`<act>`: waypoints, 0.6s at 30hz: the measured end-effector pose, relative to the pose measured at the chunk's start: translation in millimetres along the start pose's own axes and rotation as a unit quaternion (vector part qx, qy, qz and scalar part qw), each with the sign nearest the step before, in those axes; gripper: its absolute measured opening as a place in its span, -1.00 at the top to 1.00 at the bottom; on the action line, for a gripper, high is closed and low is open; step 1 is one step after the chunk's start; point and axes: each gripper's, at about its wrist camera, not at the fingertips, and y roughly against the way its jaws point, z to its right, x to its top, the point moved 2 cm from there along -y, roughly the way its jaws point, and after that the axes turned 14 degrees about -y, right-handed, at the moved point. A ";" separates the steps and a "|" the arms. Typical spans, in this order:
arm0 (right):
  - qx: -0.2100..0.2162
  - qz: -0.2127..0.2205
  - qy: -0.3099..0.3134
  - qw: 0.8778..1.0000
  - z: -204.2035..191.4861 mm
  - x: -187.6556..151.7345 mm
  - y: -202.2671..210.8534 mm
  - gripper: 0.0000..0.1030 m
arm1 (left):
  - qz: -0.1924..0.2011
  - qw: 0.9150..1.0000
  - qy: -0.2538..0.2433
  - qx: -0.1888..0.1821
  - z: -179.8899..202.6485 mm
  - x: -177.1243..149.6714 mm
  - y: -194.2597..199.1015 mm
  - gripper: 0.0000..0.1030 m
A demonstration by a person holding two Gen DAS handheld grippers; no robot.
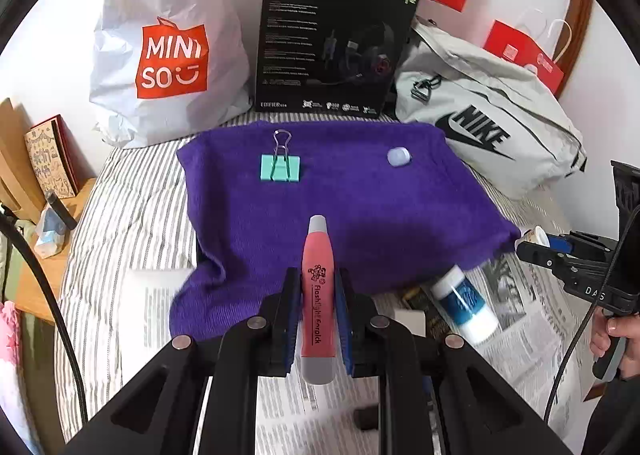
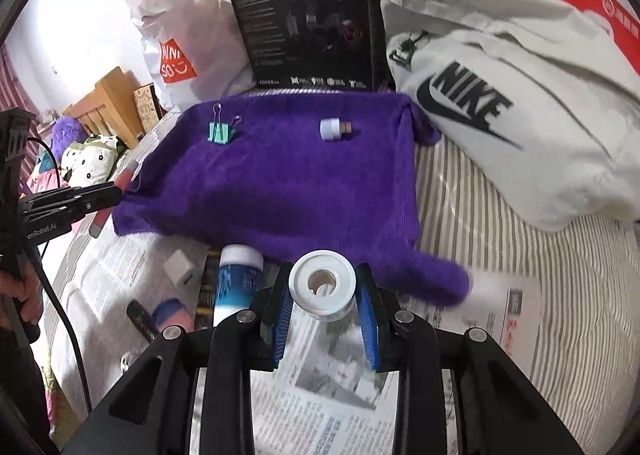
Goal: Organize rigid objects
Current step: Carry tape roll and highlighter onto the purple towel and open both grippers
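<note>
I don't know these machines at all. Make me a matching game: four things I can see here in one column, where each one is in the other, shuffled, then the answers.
Things
1. pink flashlight earpick
2. white tape roll
3. green binder clip
4. blue-and-white tube

Places
A. lying on the purple towel
B. held in the left gripper
C. lying on the newspaper, beside the towel's edge
D. held in the right gripper

Pairs: 1-B, 2-D, 3-A, 4-C

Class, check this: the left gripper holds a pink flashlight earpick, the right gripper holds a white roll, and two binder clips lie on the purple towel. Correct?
Not quite. Only one binder clip lies on the purple towel, beside a small white USB piece; both wrist views show it. The rest stands.
</note>
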 end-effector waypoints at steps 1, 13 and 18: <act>-0.001 0.002 0.001 1.000 -1.2 4.3 -0.8 0.41 | 0.002 1.000 0.004 0.000 -3.5 3.3 -2.0 0.68; -0.007 -0.005 0.024 1.000 -19.1 57.8 -42.5 0.41 | -0.010 1.000 0.026 0.000 -32.8 28.3 -42.1 0.68; -0.013 -0.014 0.025 1.000 -17.9 72.1 -68.5 0.41 | -0.019 0.999 0.041 -0.001 -46.6 31.0 -58.1 0.68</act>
